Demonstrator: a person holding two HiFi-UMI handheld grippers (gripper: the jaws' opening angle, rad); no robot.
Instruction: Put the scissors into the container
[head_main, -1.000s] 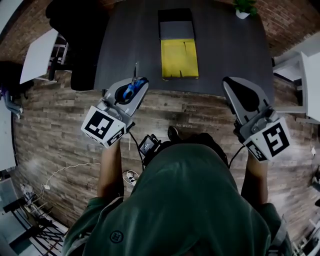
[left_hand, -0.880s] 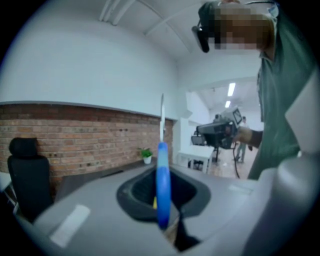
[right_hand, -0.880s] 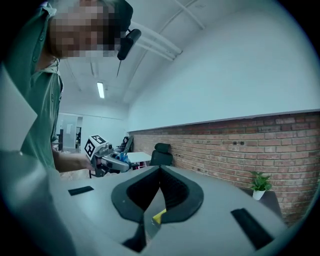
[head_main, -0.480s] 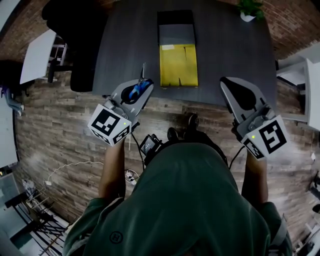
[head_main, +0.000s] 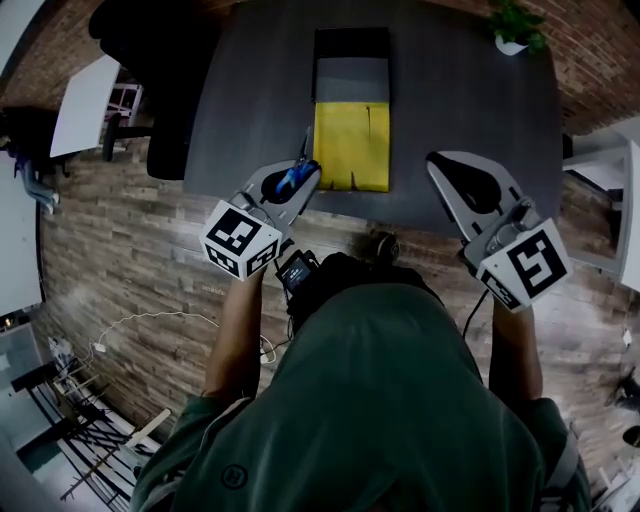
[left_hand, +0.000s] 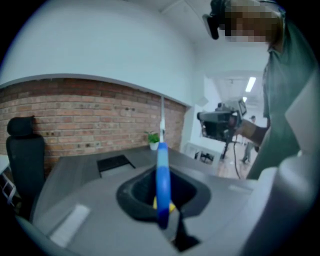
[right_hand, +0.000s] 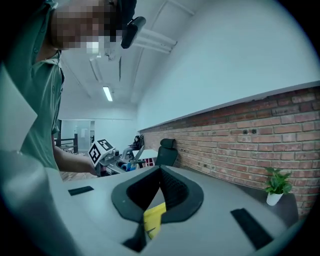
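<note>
The scissors (head_main: 297, 173) have blue handles and a thin metal blade that points away from me. My left gripper (head_main: 300, 172) is shut on the handles and holds them over the near edge of the dark table (head_main: 470, 90), just left of the container. In the left gripper view the blue handle (left_hand: 163, 185) stands upright between the jaws. The container (head_main: 350, 145) is a long box with a yellow near part, then a grey and a black part. My right gripper (head_main: 438, 165) hovers shut and empty to the right of it, and yellow (right_hand: 152, 220) shows below its jaws.
A black office chair (head_main: 150, 60) stands at the table's left side. A small potted plant (head_main: 515, 25) sits on the far right corner. A white desk (head_main: 85, 100) is at the left, and cables (head_main: 150, 330) lie on the wood floor.
My left gripper has carried the scissors forward and right, up to the container's left edge. The right gripper has drifted slightly left toward the container.
</note>
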